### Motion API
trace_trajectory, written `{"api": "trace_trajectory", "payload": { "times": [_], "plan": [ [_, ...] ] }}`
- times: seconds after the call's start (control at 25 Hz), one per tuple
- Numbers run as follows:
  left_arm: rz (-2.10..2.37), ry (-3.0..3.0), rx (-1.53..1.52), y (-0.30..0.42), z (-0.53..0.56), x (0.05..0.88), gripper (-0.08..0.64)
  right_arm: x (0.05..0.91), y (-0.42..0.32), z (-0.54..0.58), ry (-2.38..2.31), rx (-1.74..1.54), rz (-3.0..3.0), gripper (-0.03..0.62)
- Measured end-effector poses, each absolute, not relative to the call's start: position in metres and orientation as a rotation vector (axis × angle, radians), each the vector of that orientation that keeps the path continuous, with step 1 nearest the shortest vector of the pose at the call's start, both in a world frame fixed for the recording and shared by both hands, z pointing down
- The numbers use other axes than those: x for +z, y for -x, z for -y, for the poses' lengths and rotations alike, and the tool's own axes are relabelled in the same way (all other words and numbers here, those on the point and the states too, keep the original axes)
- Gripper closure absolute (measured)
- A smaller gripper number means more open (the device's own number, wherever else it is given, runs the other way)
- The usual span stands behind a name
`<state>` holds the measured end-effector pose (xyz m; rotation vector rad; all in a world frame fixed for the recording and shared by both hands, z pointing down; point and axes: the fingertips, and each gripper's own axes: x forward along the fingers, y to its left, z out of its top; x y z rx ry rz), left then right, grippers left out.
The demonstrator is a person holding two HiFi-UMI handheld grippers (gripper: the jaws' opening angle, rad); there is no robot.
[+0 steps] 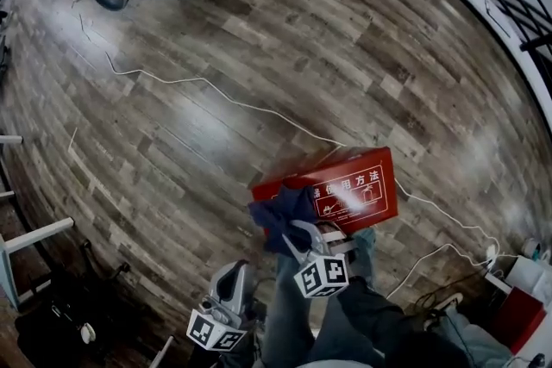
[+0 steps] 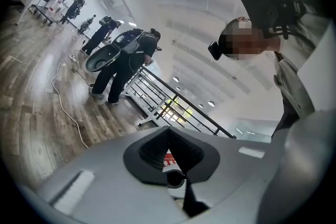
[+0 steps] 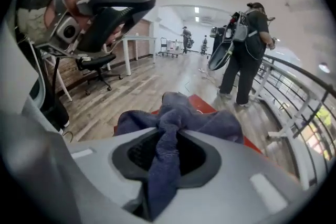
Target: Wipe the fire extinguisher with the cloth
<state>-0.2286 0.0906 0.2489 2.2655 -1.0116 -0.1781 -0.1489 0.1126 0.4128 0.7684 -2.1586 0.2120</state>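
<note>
Right gripper: clamped on cloth, at red box edge.
Left gripper: closed, empty.
Wiping: seemingly not yet begun.

Office loft, desk, swivel chair, railing

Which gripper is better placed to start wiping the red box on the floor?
The right. The right gripper grips the blue cloth, bunched over one end of the red box. The left gripper holds nothing and sits farther from it.

"用方法" on red box
</note>
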Motion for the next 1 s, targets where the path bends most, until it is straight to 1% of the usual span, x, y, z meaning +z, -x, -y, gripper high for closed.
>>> {"api": "trace_trajectory", "payload": {
  "times": [0.08,0.24,0.32,0.4,0.44,0.52,0.64,0.72,0.8,0.88,0.92,1.0],
  "plan": [
    [0.994,-2.274,-0.174,0.228,-0.087,0.249,0.555,0.414,0.113,-0.103,-0.820,0.209,2.124,0.502],
    [0.943,-2.303,-0.165,0.222,-0.084,0.246,0.555,0.417,-0.028,-0.084,-1.057,0.308,1.974,0.502],
    [0.927,-2.314,-0.174,0.217,-0.082,0.245,0.555,0.416,-0.092,-0.079,-1.104,0.328,1.854,0.502],
    [0.916,-2.314,-0.179,0.213,-0.081,0.246,0.555,0.416,-0.124,-0.072,-1.081,0.301,1.745,0.502],
    [0.913,-2.310,-0.178,0.213,-0.081,0.248,0.555,0.416,-0.124,-0.065,-1.077,0.286,1.718,0.502],
    [0.910,-2.295,-0.177,0.210,-0.082,0.251,0.555,0.413,-0.095,-0.048,-1.107,0.265,1.743,0.502],
    [0.896,-2.285,-0.170,0.203,-0.084,0.255,0.555,0.409,0.000,-0.039,-1.090,0.292,1.942,0.506],
    [0.897,-2.292,-0.164,0.199,-0.082,0.258,0.555,0.408,0.076,-0.050,-0.950,0.271,2.078,0.506],
    [0.905,-2.298,-0.154,0.194,-0.080,0.262,0.555,0.406,0.129,-0.072,-0.776,0.191,2.148,0.506],
    [0.906,-2.299,-0.144,0.187,-0.080,0.266,0.555,0.410,0.140,-0.094,-0.693,0.140,2.161,0.506],
    [0.903,-2.298,-0.139,0.183,-0.081,0.267,0.555,0.412,0.129,-0.102,-0.700,0.143,2.154,0.506],
    [0.891,-2.293,-0.135,0.174,-0.086,0.268,0.555,0.415,0.081,-0.111,-0.795,0.170,2.107,0.506]
  ]
}}
